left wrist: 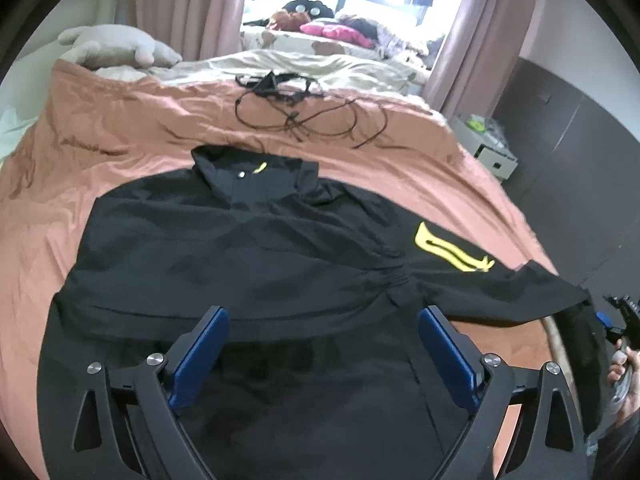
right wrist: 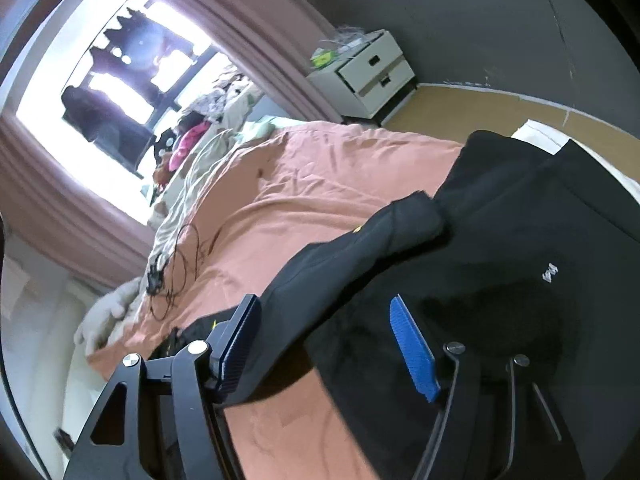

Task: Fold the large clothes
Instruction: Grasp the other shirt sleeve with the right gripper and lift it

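Two grippers hang over a black jacket [left wrist: 248, 264] spread on the bed [left wrist: 120, 152]. The left gripper [left wrist: 322, 344] has its jaws wide apart above the jacket's lower part, gripping nothing. The right gripper [right wrist: 326, 344], rolled sideways, has its jaws apart with dark cloth between them, not clamped. The jacket's yellow-marked sleeve [left wrist: 472, 256] reaches the bed's right edge. A black cable [left wrist: 304, 116] lies coiled nearer the far edge.

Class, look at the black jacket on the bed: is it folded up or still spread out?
Mostly spread out. The black jacket lies flat on the orange bedcover, collar away from the camera, one sleeve with a yellow mark stretched sideways.
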The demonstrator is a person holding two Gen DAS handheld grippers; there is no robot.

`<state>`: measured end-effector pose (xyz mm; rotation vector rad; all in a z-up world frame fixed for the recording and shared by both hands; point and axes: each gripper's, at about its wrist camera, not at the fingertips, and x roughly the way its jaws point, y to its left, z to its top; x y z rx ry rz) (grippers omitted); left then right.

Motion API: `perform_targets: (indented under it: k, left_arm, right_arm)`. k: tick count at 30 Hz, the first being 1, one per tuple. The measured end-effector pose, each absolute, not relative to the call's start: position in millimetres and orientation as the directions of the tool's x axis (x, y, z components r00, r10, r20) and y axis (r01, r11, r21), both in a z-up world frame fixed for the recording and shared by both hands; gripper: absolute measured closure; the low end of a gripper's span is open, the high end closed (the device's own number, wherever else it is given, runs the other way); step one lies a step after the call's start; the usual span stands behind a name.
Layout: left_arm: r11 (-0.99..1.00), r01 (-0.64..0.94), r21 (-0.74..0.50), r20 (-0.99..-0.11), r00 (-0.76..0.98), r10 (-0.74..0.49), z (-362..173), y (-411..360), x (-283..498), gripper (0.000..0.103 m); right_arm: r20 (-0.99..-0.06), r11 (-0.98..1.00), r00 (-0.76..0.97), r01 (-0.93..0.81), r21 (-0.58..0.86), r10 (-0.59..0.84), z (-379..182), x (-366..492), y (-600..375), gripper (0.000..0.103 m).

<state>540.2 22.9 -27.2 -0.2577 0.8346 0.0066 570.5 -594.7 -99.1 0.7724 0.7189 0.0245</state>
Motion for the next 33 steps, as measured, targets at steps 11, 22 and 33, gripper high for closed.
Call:
perform_targets:
  k: [11, 22, 33]
  left_arm:
    - [0.968, -0.149, -0.201, -0.780, 0.622, -0.066, -60.6, 36.5, 549.8, 0.011]
    - [0.947, -0.206, -0.247, -0.749, 0.660, -0.052, -45.5, 85.2, 516.9, 0.011]
    - [0.933, -0.267, -0.242, -0.744, 0.668, -0.002, -34.8, 142.6, 473.7, 0.011]
  right_arm:
    - [-0.651, 0.713, 0.720, 0.324, 0.622, 0.241, -124.5, 616.4, -619.8, 0.083]
    - [-0.529, 0.856, 0.816, 0.087, 0.510, 0.232, -7.4, 593.9, -549.0, 0.092]
    - [-0.423, 0.882, 0.836, -0.143, 0.449, 0.351, 88.6, 576.4, -428.3, 0.093]
